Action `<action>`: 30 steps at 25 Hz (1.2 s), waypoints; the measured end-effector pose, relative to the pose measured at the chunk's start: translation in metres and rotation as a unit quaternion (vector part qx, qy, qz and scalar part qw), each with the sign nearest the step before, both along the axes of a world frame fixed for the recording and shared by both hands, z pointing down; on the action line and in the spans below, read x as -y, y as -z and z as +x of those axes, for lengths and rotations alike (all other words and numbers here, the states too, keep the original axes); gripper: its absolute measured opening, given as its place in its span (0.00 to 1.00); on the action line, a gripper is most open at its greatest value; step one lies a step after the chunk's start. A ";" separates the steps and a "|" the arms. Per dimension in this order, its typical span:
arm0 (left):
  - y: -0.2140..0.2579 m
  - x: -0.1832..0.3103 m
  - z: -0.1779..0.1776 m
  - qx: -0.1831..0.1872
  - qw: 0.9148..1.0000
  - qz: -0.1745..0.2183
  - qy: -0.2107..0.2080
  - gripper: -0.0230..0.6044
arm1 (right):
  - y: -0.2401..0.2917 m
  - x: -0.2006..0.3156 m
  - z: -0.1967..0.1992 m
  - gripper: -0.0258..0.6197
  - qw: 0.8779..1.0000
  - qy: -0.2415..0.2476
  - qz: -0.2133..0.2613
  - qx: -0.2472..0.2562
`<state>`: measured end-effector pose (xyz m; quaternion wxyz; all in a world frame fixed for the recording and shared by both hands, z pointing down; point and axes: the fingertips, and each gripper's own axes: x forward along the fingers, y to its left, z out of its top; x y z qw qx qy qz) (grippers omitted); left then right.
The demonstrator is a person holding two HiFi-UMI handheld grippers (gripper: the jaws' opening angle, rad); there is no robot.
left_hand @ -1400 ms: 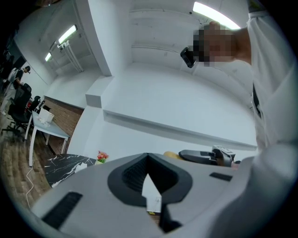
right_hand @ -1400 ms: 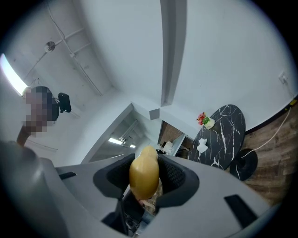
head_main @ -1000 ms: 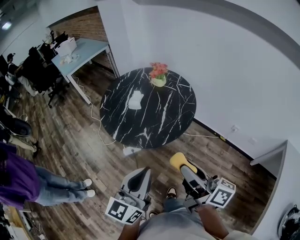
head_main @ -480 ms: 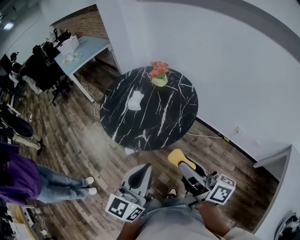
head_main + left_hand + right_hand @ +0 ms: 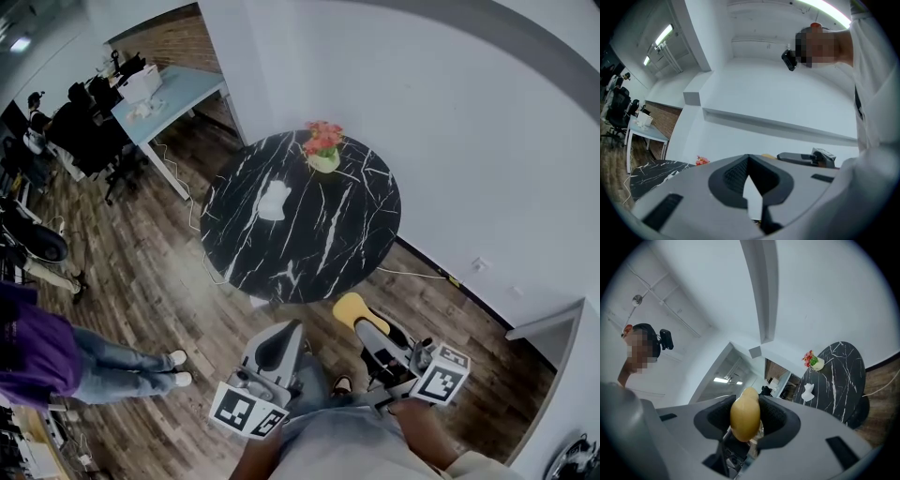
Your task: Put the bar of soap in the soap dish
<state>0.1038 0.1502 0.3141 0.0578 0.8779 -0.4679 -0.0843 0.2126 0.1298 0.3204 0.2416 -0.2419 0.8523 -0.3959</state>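
When looking down through the head view, finds the whole round black table (image 5: 309, 234) ringed by open wood floor (image 5: 169, 291), its far rim close under the white wall (image 5: 450, 122). Puts the white soap dish (image 5: 272, 200) on the table's left half and a flower pot (image 5: 323, 152) at its far edge. Places both grippers well short of the table's near edge, open floor between: left gripper (image 5: 286, 330) and right gripper (image 5: 367, 326) side by side, both aimed toward the table, the yellow bar of soap (image 5: 351, 307) at the right one's tip. Sets a standing person (image 5: 56, 361) and a pale blue desk (image 5: 173, 89) well off to the table's left.

Turning to the left gripper view, catches only a sliver of the table at lower left, flowers above it. Shows the pads meeting at their tips, closed on nothing.

Moving to the right gripper view, aims a little upward, mostly wall and ceiling. Finds table, dish and flowers off to the right, well apart from the jaws. Shows the pads clamped on the soap's sides, its rounded end poking out past them.
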 end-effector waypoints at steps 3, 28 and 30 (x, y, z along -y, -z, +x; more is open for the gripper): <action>0.002 0.012 -0.004 -0.003 1.000 0.004 -0.001 0.04 | 0.001 0.010 -0.005 0.29 1.000 0.000 0.002 -0.004; 0.003 0.140 -0.092 -0.029 0.999 0.003 -0.017 0.04 | 0.002 0.129 -0.098 0.29 1.000 -0.001 -0.010 -0.025; 0.004 0.148 -0.101 -0.030 0.999 0.003 -0.020 0.04 | 0.005 0.136 -0.108 0.29 1.000 -0.002 -0.010 -0.025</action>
